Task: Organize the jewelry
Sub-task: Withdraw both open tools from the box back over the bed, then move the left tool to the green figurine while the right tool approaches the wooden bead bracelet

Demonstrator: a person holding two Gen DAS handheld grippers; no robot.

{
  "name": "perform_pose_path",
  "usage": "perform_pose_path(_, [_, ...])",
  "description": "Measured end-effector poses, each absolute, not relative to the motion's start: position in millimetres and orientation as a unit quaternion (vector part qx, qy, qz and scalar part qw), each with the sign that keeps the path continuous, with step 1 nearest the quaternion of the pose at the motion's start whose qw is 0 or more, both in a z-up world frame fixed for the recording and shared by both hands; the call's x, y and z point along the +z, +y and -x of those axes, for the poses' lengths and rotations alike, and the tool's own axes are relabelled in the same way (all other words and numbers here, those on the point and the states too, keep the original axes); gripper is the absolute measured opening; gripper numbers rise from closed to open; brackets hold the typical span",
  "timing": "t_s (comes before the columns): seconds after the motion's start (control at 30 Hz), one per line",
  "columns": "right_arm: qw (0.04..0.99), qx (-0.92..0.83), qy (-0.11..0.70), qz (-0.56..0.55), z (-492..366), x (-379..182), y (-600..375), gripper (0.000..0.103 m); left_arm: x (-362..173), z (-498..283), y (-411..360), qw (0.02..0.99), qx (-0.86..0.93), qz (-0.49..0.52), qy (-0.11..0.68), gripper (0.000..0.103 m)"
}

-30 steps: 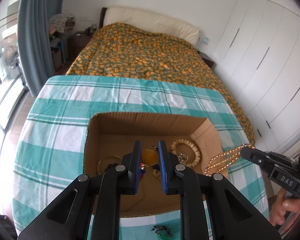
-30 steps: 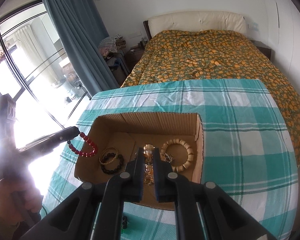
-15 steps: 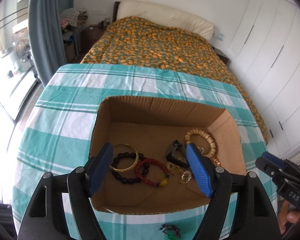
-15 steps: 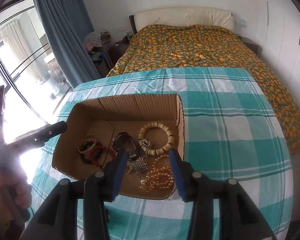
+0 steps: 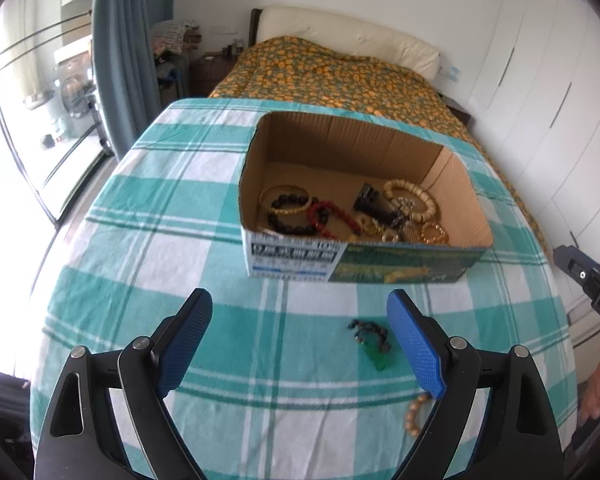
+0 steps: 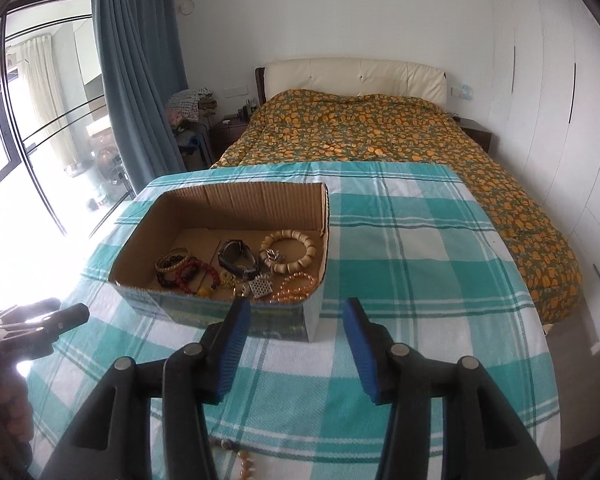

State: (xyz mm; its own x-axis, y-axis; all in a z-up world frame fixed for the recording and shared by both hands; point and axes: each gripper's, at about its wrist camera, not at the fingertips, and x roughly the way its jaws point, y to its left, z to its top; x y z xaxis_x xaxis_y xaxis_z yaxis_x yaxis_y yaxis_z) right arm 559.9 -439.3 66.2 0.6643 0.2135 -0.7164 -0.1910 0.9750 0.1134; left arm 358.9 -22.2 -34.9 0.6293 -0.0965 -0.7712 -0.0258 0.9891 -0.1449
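Note:
An open cardboard box (image 5: 452, 176) (image 6: 140, 240) on the checked tablecloth holds several bracelets: a red bead one (image 5: 332, 216) (image 6: 194, 270), a pale wooden bead one (image 5: 412, 196) (image 6: 288, 246), a gold bead strand (image 6: 296, 284), a black watch (image 6: 236, 258). My left gripper (image 5: 300, 340) is open and empty, above the cloth in front of the box. A dark bracelet with a green charm (image 5: 372, 340) lies between its fingers. A tan bead string (image 5: 414, 416) (image 6: 244, 464) lies nearer. My right gripper (image 6: 296, 344) is open and empty, at the box's near right corner.
The table (image 6: 420, 264) is covered in a teal and white checked cloth. A bed with an orange patterned cover (image 6: 380, 128) stands behind it. White wardrobe doors (image 6: 560, 100) are on the right, a curtain (image 6: 132, 80) and window on the left.
Both grippers opened, dropping the red bracelet and the gold strand into the box, then pulled back and up away from the box toward the table's near side.

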Motion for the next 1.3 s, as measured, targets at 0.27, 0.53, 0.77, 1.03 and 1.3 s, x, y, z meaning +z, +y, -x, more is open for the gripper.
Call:
perform_pose_path(0.27, [0.903,0.121,0.412,-0.005,-495.0,23.0,-437.3,0.049,-57.6,-321.0,-30.6,0.897,-0.020,0.058,0.438,0.090])
perform_pose_path(0.53, [0.889,0.139,0.437,0.011,-452.5,-8.6,-432.1,0.049,-81.6,-297.2,-46.7,0.894,-0.037,0.036,0.445,0.090])
perform_pose_path(0.77, [0.890,0.148,0.431,0.020,-439.4,-18.3,-429.6,0.049,-97.6,-288.6,-44.6,0.899,-0.028,0.038,0.435,0.090])
perform_pose_path(1.03, [0.901,0.158,0.404,-0.008,-435.4,-30.9,-430.0,0.049,-111.5,-279.4,-41.6,0.909,-0.005,0.032,0.415,0.090])
perform_pose_path(1.3, [0.909,0.159,0.384,-0.028,-414.0,-29.8,-424.7,0.049,-109.8,-257.4,-40.3,0.918,0.007,0.023,0.396,0.090])
